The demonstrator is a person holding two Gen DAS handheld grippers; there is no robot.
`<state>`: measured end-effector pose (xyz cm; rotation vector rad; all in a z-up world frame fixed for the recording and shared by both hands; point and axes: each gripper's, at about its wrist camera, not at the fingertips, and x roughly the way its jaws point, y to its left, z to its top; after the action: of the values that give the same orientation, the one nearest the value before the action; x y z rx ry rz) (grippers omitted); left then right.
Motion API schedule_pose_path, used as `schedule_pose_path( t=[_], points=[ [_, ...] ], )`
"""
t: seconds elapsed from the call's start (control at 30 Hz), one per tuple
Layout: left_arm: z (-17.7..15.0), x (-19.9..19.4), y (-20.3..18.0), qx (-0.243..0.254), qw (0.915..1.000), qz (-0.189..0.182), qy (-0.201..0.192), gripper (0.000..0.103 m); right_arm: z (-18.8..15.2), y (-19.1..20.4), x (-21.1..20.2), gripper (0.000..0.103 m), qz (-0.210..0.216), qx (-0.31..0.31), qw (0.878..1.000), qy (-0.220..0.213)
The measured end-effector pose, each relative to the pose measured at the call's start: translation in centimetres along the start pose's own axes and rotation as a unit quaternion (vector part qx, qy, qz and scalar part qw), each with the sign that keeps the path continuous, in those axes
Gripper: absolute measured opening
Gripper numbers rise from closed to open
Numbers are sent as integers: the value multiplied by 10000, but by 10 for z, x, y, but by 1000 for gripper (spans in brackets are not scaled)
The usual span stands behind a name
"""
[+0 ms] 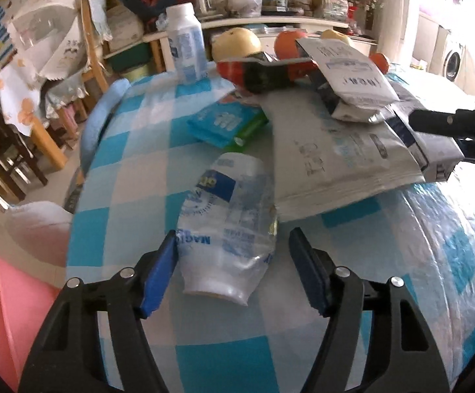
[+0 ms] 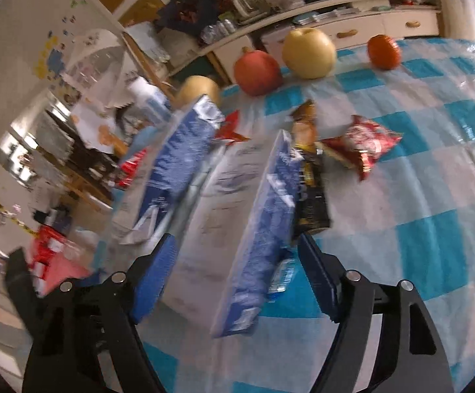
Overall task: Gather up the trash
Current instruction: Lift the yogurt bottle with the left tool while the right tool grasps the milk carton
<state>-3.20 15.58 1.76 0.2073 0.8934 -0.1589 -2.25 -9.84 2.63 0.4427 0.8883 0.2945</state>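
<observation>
My left gripper (image 1: 232, 258) is open around a crushed clear plastic bottle (image 1: 229, 226) with a blue label, lying on the blue-checked tablecloth (image 1: 132, 150); its left pad (image 1: 160, 271) touches the bottle, the right pad stands apart. My right gripper (image 2: 234, 275) is open; a blue and silver pouch (image 2: 263, 235) lies between its pads. A second blue pouch (image 2: 181, 150), a grey mailer bag (image 2: 218, 196), a black and yellow wrapper (image 2: 309, 177) and a red wrapper (image 2: 362, 144) lie beyond. The right gripper also shows in the left wrist view (image 1: 450, 121).
An upright white bottle (image 1: 186, 42), a blue tissue pack (image 1: 224, 121), grey mailer bags (image 1: 335, 154) and fruit (image 2: 309, 52) sit on the table. A pink bin (image 1: 5, 294) stands off the table's left edge. Chairs and shelves lie behind.
</observation>
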Motion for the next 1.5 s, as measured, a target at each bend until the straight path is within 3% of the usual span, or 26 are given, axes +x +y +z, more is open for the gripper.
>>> schedule_pose_path(
  t=[0.1, 0.37, 0.5, 1.03, 1.1, 1.17, 1.2, 1.33, 1.37, 1.4, 1.47, 1.5],
  points=[
    [2, 5, 8, -274, 9995, 117, 52, 77, 1, 2, 2, 77, -2, -54, 10000, 6],
    [9, 15, 8, -653, 9977, 180, 80, 77, -1, 21, 11, 81, -158, -622, 9979, -30],
    [12, 16, 8, -734, 9972, 104, 38, 65, -1, 16, 13, 77, -112, -614, 9980, -57],
    [8, 4, 27, -1124, 9935, 128, -92, 65, -4, 16, -5, 58, -359, -1019, 9936, -318],
    [8, -2, 31, -1158, 9930, 131, -175, 65, -2, 12, -14, 37, -335, -931, 9942, -426],
    [8, -7, 34, -1182, 9926, 148, -236, 65, 1, 6, -20, 26, -362, -870, 9945, -455],
    [7, -10, 37, -1212, 9921, 134, -277, 65, 2, 1, -21, 25, -292, -812, 9955, -398],
    [5, -11, 40, -1220, 9920, 169, -286, 65, 0, -2, -25, 27, -178, -681, 9969, -365],
    [5, -12, 41, -1229, 9918, 171, -297, 65, -1, 1, -24, 36, -188, -694, 9967, -371],
    [5, -15, 42, -1243, 9915, 196, -336, 65, -2, 4, -23, 55, -204, -727, 9964, -384],
    [5, -21, 44, -1275, 9905, 260, -446, 65, -5, 13, -19, 72, -304, -906, 9945, -429],
    [6, -24, 45, -1299, 9897, 311, -517, 65, -6, 19, -14, 74, -437, -1060, 9925, -434]
  ],
)
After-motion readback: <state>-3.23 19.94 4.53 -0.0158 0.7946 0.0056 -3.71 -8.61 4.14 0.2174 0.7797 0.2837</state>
